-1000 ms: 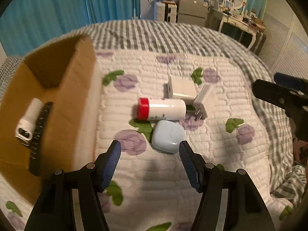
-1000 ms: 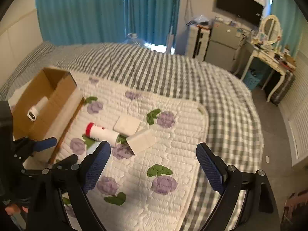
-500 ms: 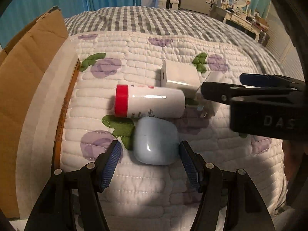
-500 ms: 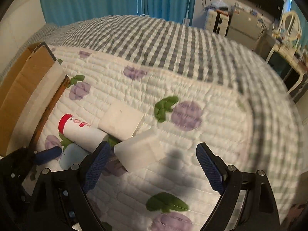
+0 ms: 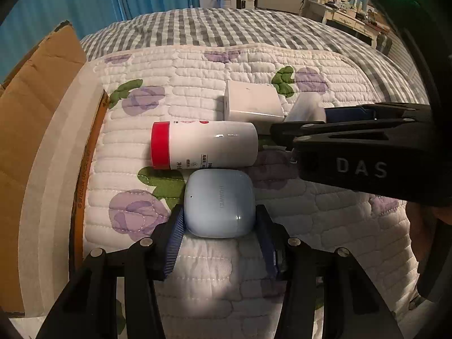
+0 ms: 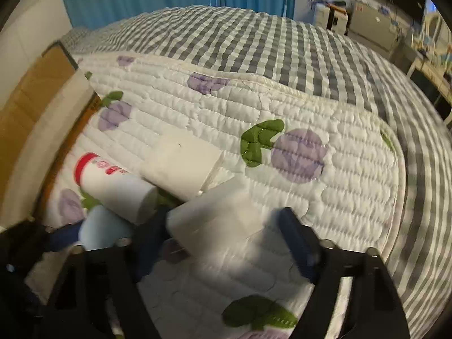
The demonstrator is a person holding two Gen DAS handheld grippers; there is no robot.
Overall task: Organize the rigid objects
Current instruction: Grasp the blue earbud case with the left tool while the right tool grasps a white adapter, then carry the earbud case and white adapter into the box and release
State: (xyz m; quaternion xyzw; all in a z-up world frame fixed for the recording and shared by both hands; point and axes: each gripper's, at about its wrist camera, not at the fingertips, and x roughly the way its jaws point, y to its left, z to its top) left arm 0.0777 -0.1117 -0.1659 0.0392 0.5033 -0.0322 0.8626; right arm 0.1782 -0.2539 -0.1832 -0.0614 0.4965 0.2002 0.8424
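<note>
A pale blue earbud case [image 5: 219, 203] lies on the quilt between the pads of my left gripper [image 5: 219, 226], whose jaws touch or nearly touch its sides. Behind it lies a white bottle with a red cap [image 5: 203, 145], then a flat white box [image 5: 252, 101] and a white charger block [image 5: 306, 107]. My right gripper [image 6: 226, 234] is open, its fingers straddling the charger block [image 6: 214, 214]. The bottle [image 6: 113, 183], white box [image 6: 183, 166] and blue case [image 6: 101, 228] also show in the right wrist view. The right gripper's fingers [image 5: 353, 130] cross the left wrist view.
An open cardboard box [image 5: 31, 130] stands at the left edge of the flowered quilt [image 5: 197, 65], also seen in the right wrist view [image 6: 34, 104]. Grey checked bedding [image 6: 268, 42] lies beyond. Furniture stands at the far right of the room.
Both grippers came down and forward. The left jaws have narrowed around the blue case. The right gripper has reached the charger block, which now sits between its fingers.
</note>
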